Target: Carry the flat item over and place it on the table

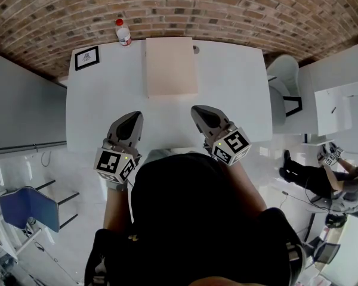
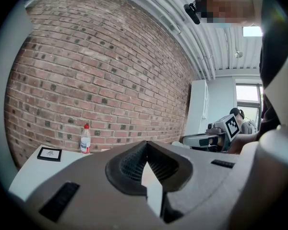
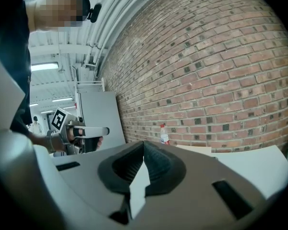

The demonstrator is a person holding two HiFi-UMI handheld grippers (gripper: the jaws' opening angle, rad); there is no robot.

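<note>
Flat, pale rectangular board [image 1: 171, 66] lying on smooth white tabletop [image 1: 238, 100], at 12 o'clock. Closed and empty: left tool [image 1: 133, 118], right tool [image 1: 198, 111]. Ribbed black pads [image 3: 157, 163] shown only in the gripper views.

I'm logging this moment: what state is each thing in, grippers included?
left gripper: shut, empty.
right gripper: shut, empty.
beige flat board: lying flat on the white table, no gripper on it.
bottle: upright, red cap on.
black-framed card: lying flat.
</note>
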